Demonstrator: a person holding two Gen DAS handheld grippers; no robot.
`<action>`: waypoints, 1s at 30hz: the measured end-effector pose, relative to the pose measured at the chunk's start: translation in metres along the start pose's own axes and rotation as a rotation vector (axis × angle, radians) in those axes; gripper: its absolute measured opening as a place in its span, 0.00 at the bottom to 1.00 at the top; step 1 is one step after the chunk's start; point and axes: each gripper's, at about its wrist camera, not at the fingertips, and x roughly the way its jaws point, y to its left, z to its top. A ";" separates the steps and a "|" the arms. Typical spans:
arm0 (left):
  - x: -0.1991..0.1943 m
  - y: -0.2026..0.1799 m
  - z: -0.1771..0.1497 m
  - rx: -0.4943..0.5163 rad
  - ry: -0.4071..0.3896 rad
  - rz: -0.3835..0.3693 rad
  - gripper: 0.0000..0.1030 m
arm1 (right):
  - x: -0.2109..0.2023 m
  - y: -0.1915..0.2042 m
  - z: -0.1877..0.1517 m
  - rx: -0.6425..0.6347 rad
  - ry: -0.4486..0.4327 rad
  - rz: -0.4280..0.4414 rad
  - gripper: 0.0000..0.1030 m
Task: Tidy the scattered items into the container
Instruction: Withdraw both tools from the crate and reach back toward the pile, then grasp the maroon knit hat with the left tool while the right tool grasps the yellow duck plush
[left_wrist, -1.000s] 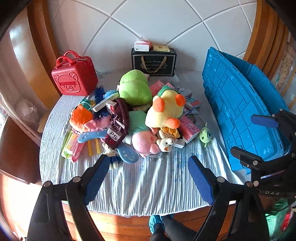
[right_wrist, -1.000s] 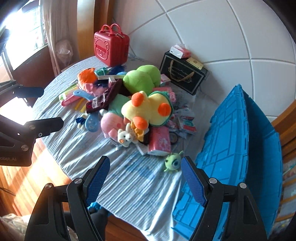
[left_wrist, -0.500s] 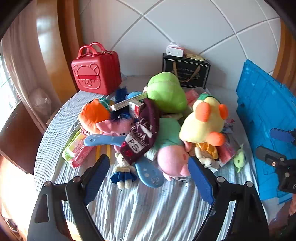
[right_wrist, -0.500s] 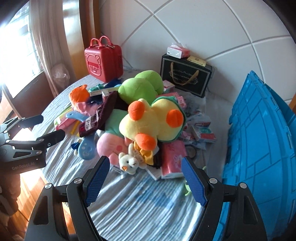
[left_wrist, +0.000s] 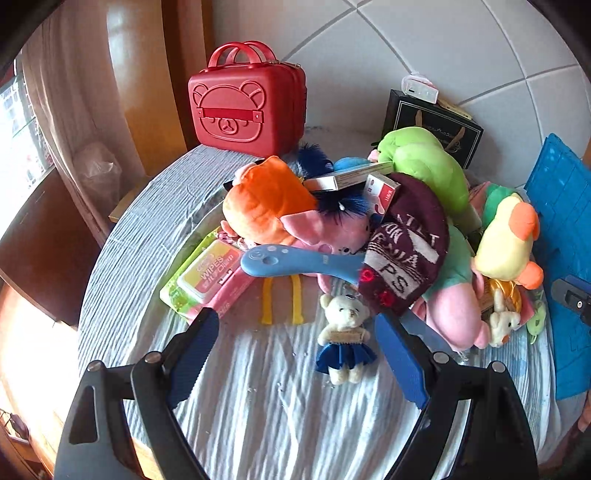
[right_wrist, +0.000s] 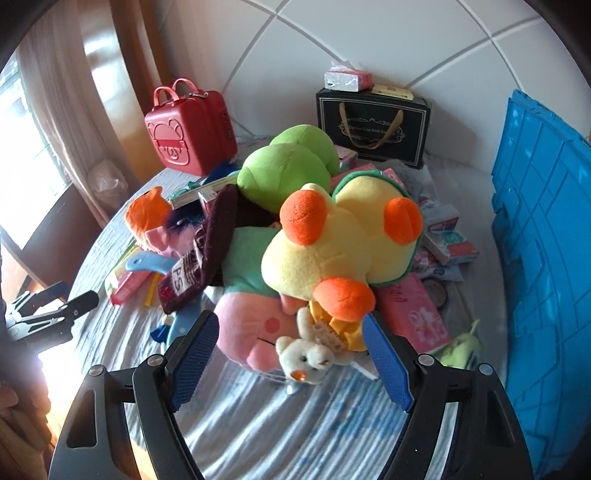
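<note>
Hiding pink plush (right_wrist: 255, 325) beneath yellow duck (right_wrist: 332, 251)

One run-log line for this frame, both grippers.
phase: approach | left gripper: open, empty, over small bear | right gripper: open, empty, by white bunny | blue crate: nothing visibly loaded

Round clothed table (left_wrist: 258, 398), toy heap (left_wrist: 369, 236), red case (left_wrist: 247, 107)
</note>
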 end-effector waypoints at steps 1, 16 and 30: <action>0.004 0.007 0.003 0.014 0.001 -0.008 0.85 | 0.003 0.004 0.000 0.028 -0.004 -0.009 0.78; 0.045 -0.035 0.035 0.247 0.039 -0.231 0.85 | -0.011 0.008 -0.018 0.277 -0.014 -0.208 0.78; 0.082 -0.117 0.071 0.335 0.039 -0.257 0.85 | -0.022 -0.038 0.014 0.314 -0.095 -0.229 0.79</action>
